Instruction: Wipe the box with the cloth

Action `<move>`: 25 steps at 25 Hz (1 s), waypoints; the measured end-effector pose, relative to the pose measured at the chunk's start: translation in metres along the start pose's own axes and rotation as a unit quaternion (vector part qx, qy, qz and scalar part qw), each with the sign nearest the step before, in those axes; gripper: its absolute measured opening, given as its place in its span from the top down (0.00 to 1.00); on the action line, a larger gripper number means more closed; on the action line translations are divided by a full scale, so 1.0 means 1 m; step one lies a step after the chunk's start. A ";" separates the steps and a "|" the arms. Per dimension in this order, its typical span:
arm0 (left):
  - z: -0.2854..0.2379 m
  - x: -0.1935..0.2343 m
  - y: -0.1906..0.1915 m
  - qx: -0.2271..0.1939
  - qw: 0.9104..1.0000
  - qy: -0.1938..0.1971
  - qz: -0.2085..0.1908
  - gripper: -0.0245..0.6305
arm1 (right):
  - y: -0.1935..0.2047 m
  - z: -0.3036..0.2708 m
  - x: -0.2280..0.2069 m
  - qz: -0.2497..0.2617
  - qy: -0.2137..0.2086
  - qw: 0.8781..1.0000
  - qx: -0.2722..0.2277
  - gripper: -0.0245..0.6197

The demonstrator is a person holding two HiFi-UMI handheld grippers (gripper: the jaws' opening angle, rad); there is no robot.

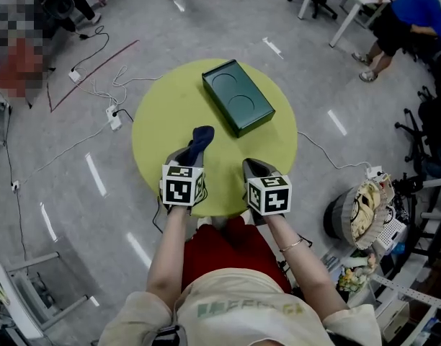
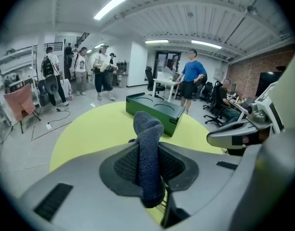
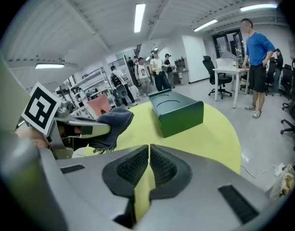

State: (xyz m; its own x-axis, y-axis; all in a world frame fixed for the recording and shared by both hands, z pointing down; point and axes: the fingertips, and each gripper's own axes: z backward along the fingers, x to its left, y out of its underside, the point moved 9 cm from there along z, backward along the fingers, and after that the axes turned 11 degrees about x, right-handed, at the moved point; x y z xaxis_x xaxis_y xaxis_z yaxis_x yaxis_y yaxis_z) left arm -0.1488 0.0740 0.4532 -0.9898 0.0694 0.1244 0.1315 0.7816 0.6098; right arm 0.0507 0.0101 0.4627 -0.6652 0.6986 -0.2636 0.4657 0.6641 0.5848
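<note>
A dark green box (image 1: 238, 96) with two round recesses in its top lies on the far part of the round yellow-green table (image 1: 170, 114); it also shows as the box (image 2: 153, 111) and the box (image 3: 176, 110). My left gripper (image 1: 189, 152) is shut on a dark blue cloth (image 1: 199, 142), which sticks up between the jaws as the cloth (image 2: 148, 158). It hovers over the table's near side, short of the box. My right gripper (image 1: 254, 169) is shut with nothing in it, beside the left one.
Cables and a power strip (image 1: 114, 117) lie on the grey floor left of the table. A bin and cluttered shelving (image 1: 364, 207) stand at the right. A person in blue (image 1: 408, 13) sits at a white desk at the far right. Several people stand in the background (image 2: 89, 66).
</note>
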 end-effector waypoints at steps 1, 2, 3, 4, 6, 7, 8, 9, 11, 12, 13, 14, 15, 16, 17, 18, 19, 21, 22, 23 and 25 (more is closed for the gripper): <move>0.006 0.004 0.002 -0.010 1.000 0.003 -0.003 0.83 | -0.003 0.002 0.007 0.004 0.000 1.000 -0.010 0.90; 0.012 0.007 0.004 -0.021 1.000 0.006 -0.003 0.83 | -0.006 0.004 0.015 0.009 0.001 1.000 -0.021 0.90; 0.018 0.010 0.006 -0.032 0.999 0.008 -0.003 0.83 | -0.009 0.006 0.022 0.015 0.001 0.999 -0.031 0.90; 0.024 0.012 0.007 -0.043 0.999 0.010 -0.003 0.83 | -0.011 0.009 0.029 0.020 -0.001 0.999 -0.040 0.90; 0.038 0.017 0.009 -0.064 0.998 0.011 -0.005 0.83 | -0.016 0.015 0.045 0.030 -0.005 0.998 -0.057 0.90; 0.045 0.020 0.008 -0.075 0.997 0.011 -0.007 0.83 | -0.019 0.018 0.052 0.033 -0.006 0.997 -0.067 0.90; 0.052 0.024 0.006 -0.087 0.996 0.011 -0.010 0.83 | -0.022 0.020 0.060 0.035 -0.006 0.996 -0.078 0.90; 0.059 0.028 0.004 -0.101 0.995 0.012 -0.012 0.83 | -0.026 0.022 0.067 0.035 -0.007 0.995 -0.089 0.90; 0.073 0.037 0.002 -0.127 0.992 0.015 -0.012 0.83 | -0.031 0.025 0.081 0.033 -0.009 0.993 -0.109 0.90; 0.081 0.040 0.002 -0.137 0.990 0.018 -0.012 0.83 | -0.033 0.027 0.088 0.032 -0.010 0.992 -0.118 0.90; 0.088 0.043 0.003 -0.147 0.989 0.022 -0.012 0.83 | -0.034 0.030 0.094 0.031 -0.010 0.991 -0.126 0.90; 0.095 0.045 0.004 -0.155 0.988 0.024 -0.013 0.83 | -0.036 0.033 0.100 0.030 -0.011 0.990 -0.134 0.90; 0.103 0.048 0.005 -0.162 0.986 0.026 -0.015 0.83 | -0.037 0.036 0.106 0.028 -0.012 0.989 -0.143 0.90; 0.110 0.049 0.007 -0.168 0.985 0.027 -0.016 0.83 | -0.038 0.040 0.111 0.027 -0.013 0.988 -0.151 0.90; 0.118 0.050 0.009 -0.174 0.984 0.027 -0.019 0.83 | -0.038 0.044 0.116 0.025 -0.013 0.987 -0.160 0.90; 0.125 0.051 0.010 -0.181 0.983 0.027 -0.022 0.83 | -0.038 0.048 0.120 0.024 -0.013 0.985 -0.168 0.90; 0.131 0.052 0.010 -0.187 0.982 0.027 -0.025 0.83 | -0.039 0.052 0.123 0.023 -0.011 0.984 -0.177 0.90; 0.140 0.055 0.008 -0.199 0.979 0.030 -0.030 0.83 | -0.043 0.058 0.128 0.020 -0.007 0.981 -0.193 0.90; 0.144 0.057 0.007 -0.204 0.978 0.033 -0.031 0.83 | -0.044 0.061 0.130 0.019 -0.005 0.980 -0.199 0.90; 0.147 0.059 0.007 -0.208 0.977 0.035 -0.032 0.83 | -0.046 0.064 0.132 0.019 -0.004 0.978 -0.205 0.90; 0.153 0.061 0.006 -0.214 0.975 0.039 -0.035 0.83 | -0.047 0.069 0.136 0.023 0.002 0.976 -0.217 0.90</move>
State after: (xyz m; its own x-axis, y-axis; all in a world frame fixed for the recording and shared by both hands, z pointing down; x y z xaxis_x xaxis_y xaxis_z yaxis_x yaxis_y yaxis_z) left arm -0.2166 0.1781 0.3447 -0.9922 -0.0343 0.1196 0.0915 0.4509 0.8879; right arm -0.0216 0.0923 0.3460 -0.6519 0.7236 -0.2267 0.2051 0.4561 0.8660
